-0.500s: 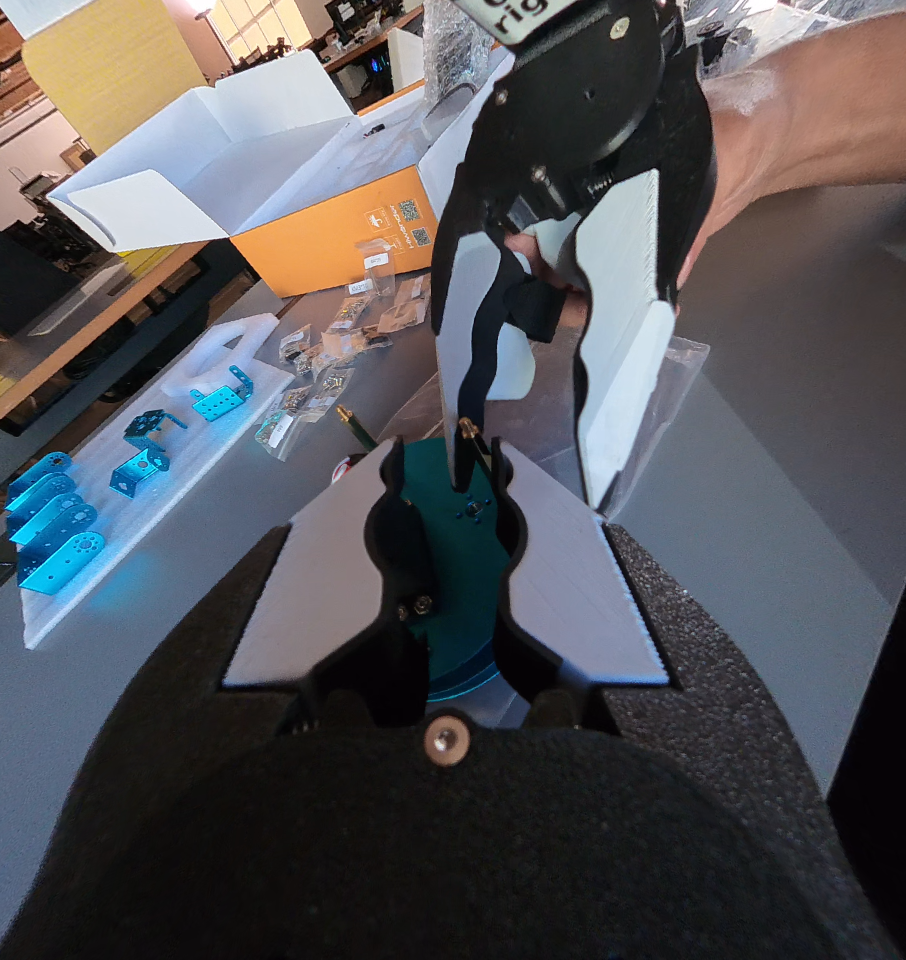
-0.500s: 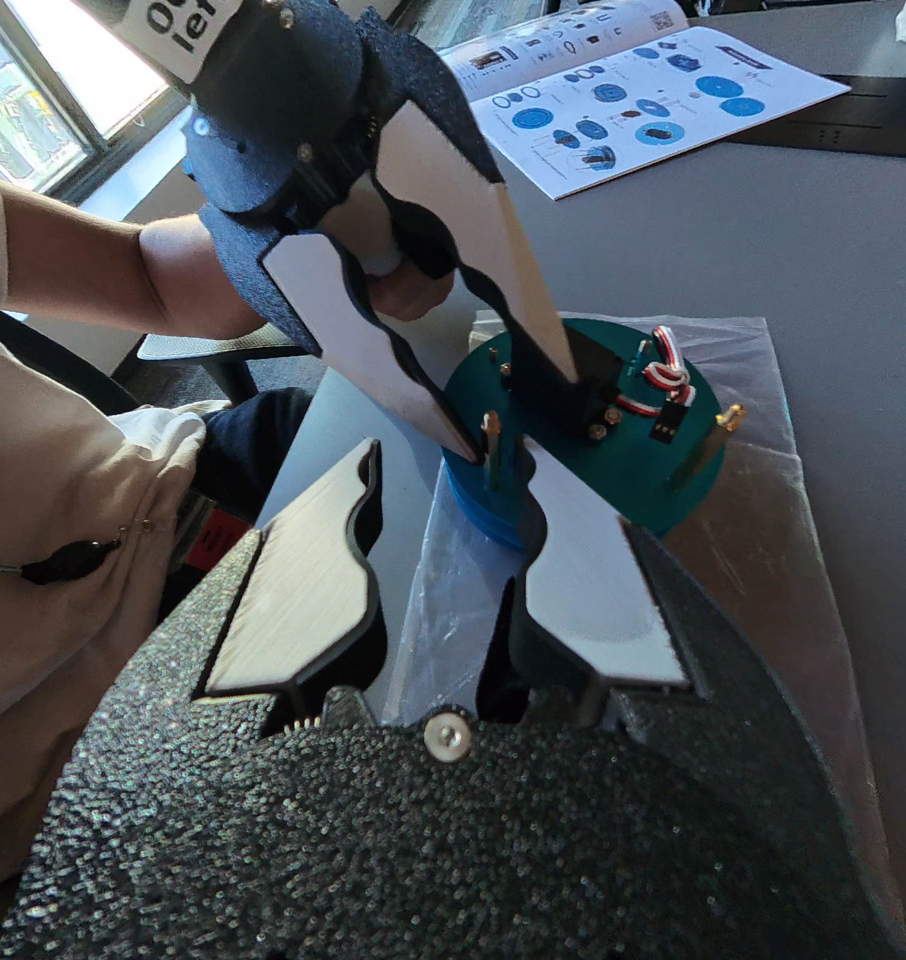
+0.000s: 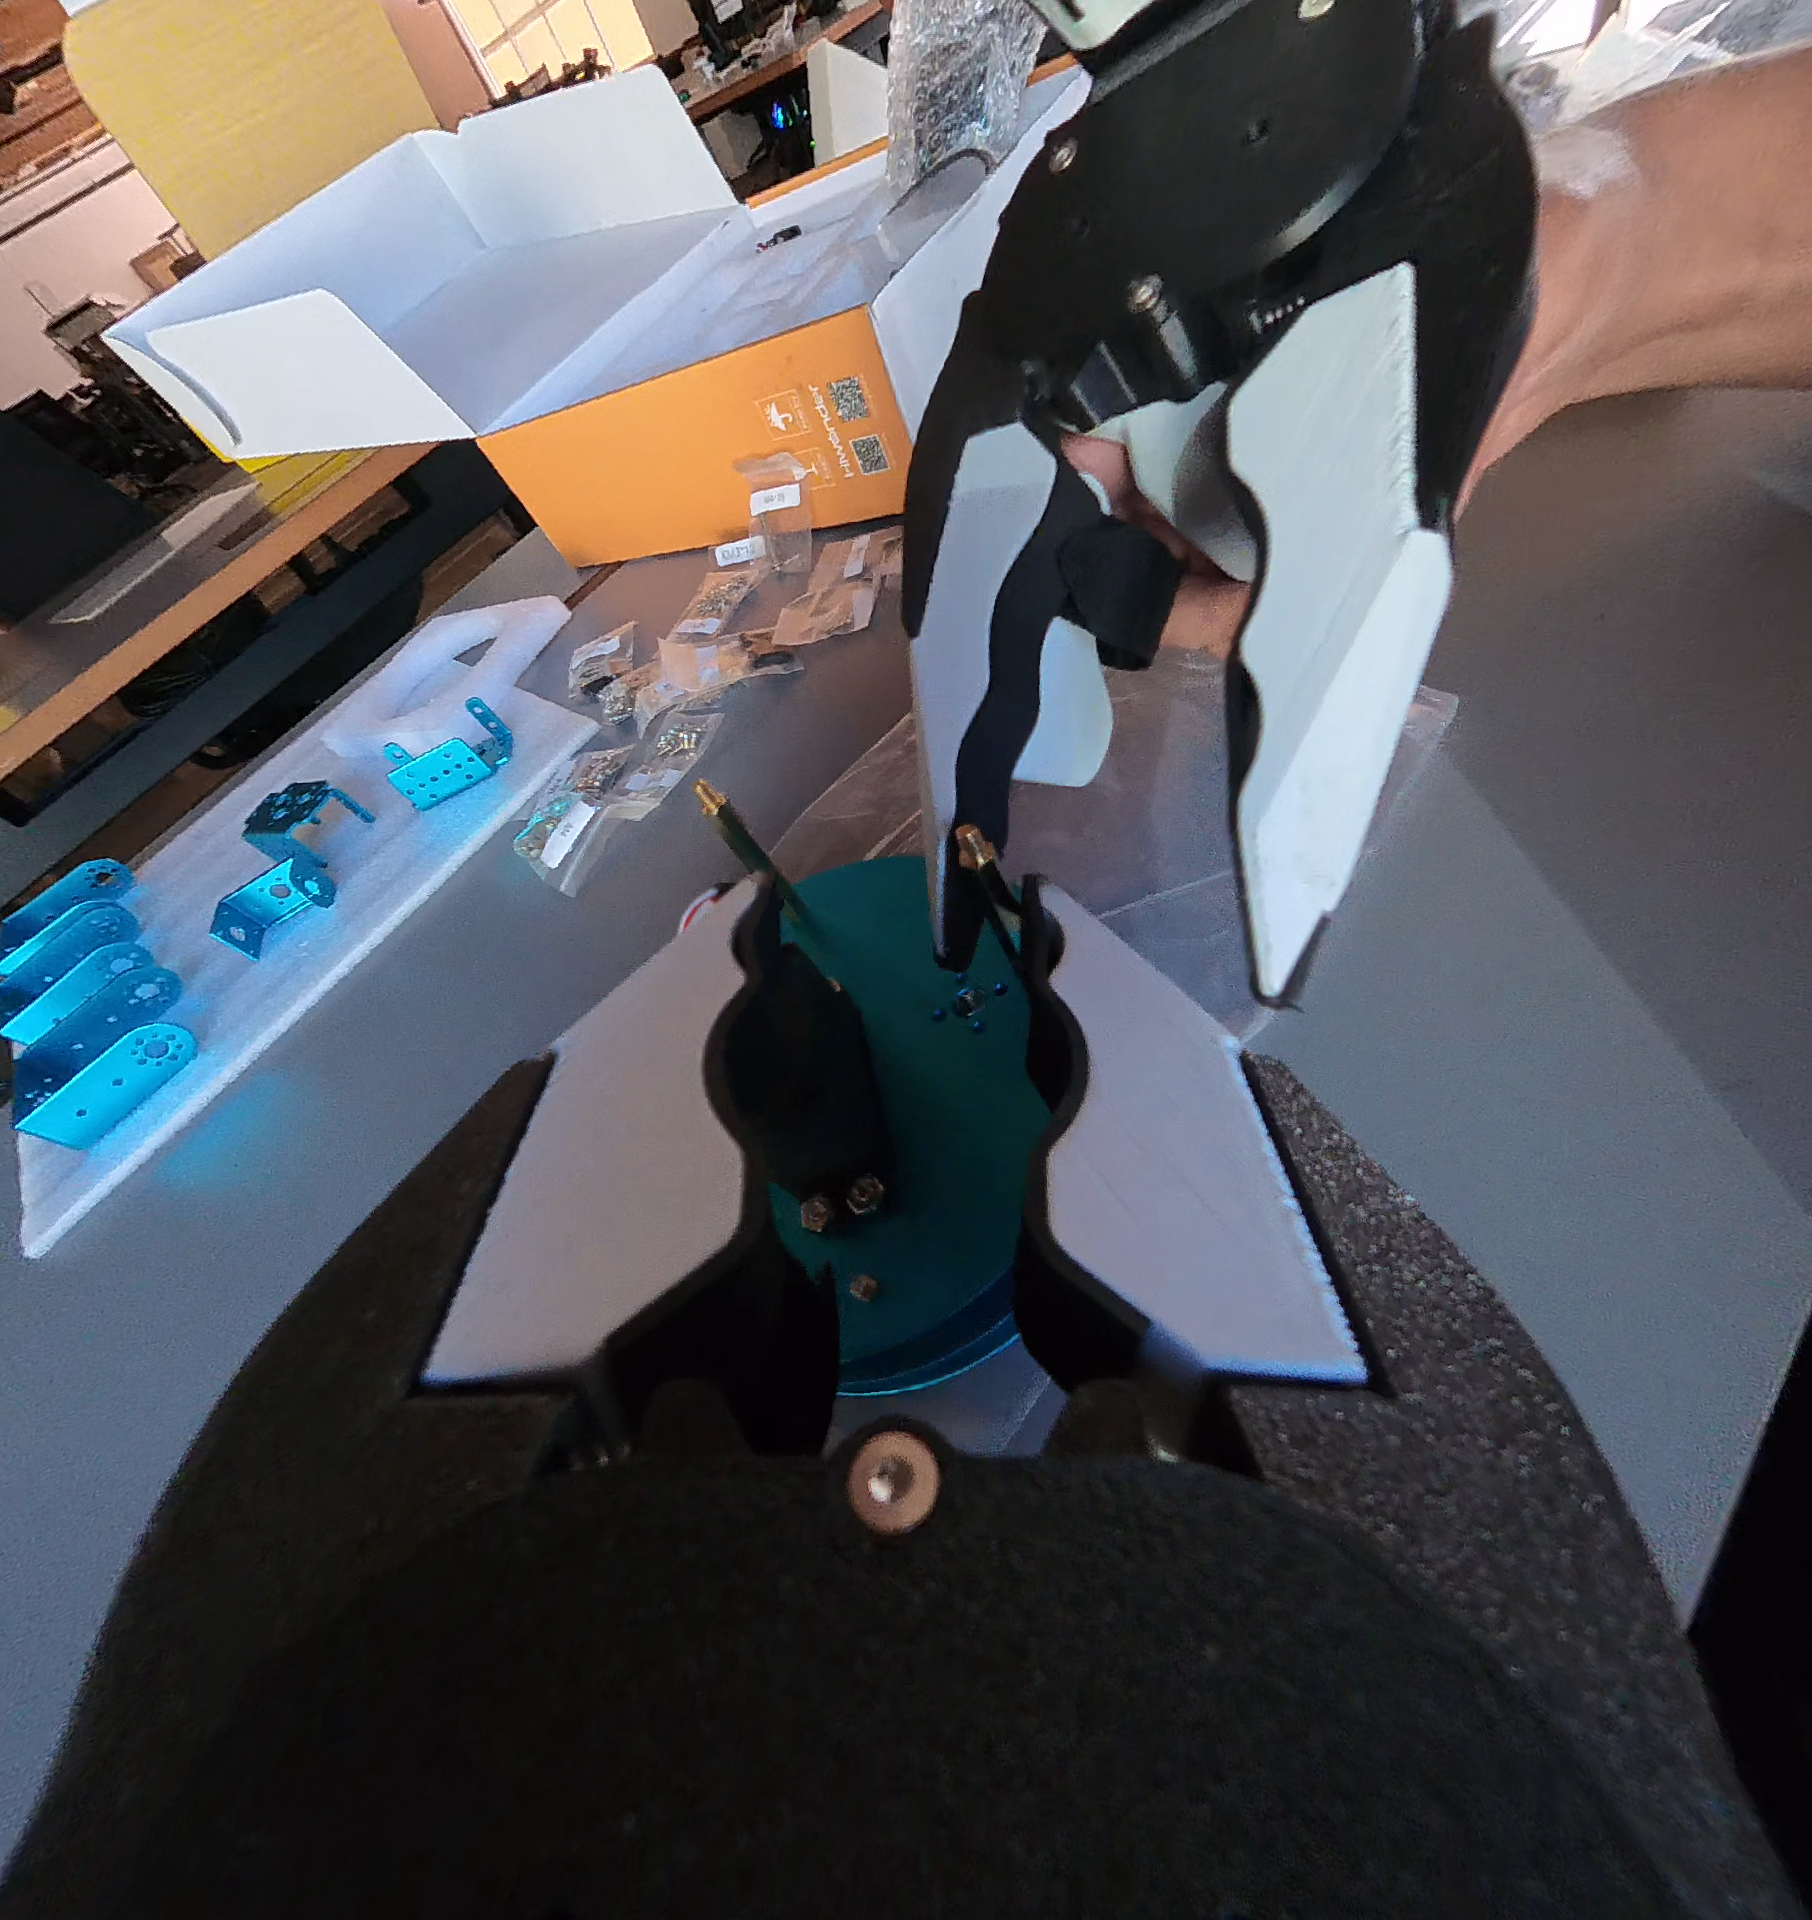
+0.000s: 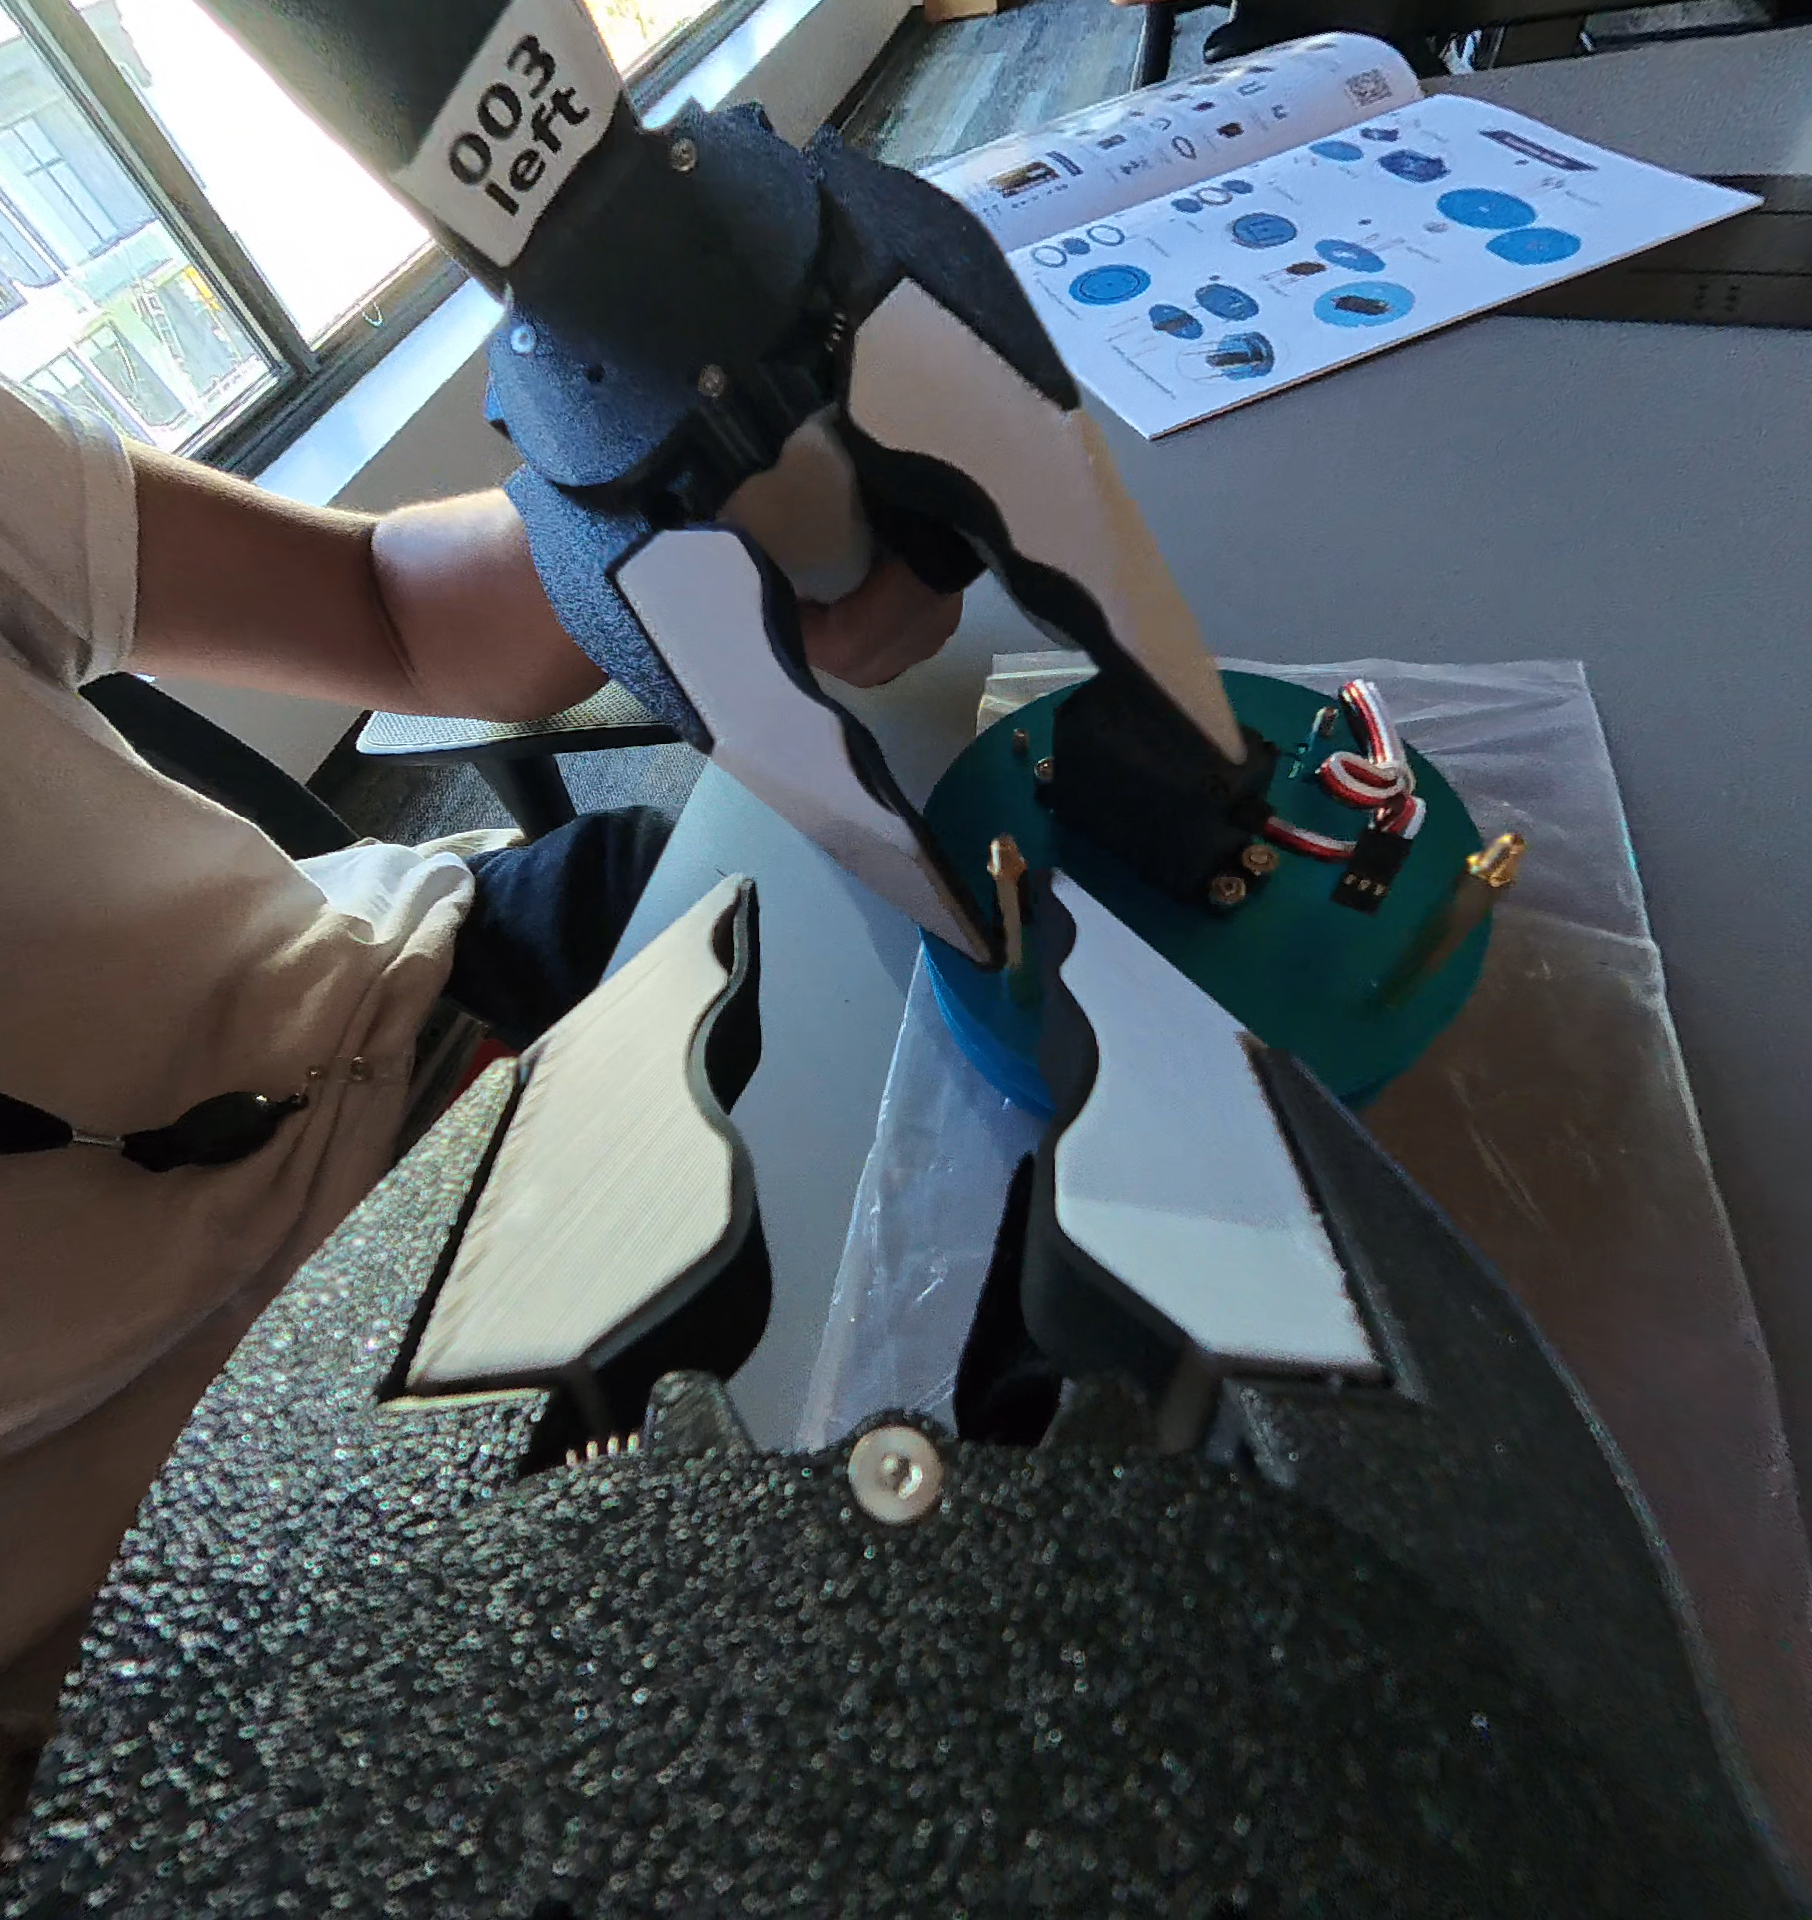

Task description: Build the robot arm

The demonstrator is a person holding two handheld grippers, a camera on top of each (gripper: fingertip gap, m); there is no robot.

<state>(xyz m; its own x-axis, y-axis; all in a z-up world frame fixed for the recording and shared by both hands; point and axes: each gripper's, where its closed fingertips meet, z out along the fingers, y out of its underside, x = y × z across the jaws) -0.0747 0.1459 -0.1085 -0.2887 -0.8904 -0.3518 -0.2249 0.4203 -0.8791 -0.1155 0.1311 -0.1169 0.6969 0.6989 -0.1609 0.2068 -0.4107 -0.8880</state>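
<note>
Hardly anything shifts over the last half second: both tools sit at the teal disc (image 4: 1297,966) as before, and the right wrist view only shows a little more of the disc's far rim. The disc lies flat on a clear plastic bag (image 4: 1567,1195) on the grey counter (image 4: 1504,520). On its top face stand a black servo block (image 4: 1141,790) with a red-and-white lead (image 4: 1369,769) and two brass-tipped standoffs. The near standoff (image 4: 1008,883) stands at the rim, long axis close to upright. The far standoff (image 4: 1463,914) is across the disc and leans outward. Left tool (image 3: 897,904): jaws partly spread, gripping nothing, reaching over the disc. One fingertip is on top of the servo block and the other comes down at the rim just beside the near standoff. Whether that tip touches the post I cannot tell. Right tool (image 4: 902,888): jaws wide, gripping nothing. One finger comes down just beside the near standoff on its disc-centre side, and the other hangs off the disc over the bag. The near standoff therefore sits between a finger of each tool. Beyond the disc lie an open booklet (image 4: 1349,229), an orange box (image 3: 673,447) and blue brackets (image 3: 91,1039) on a sheet of white foam (image 3: 289,1018).
</note>
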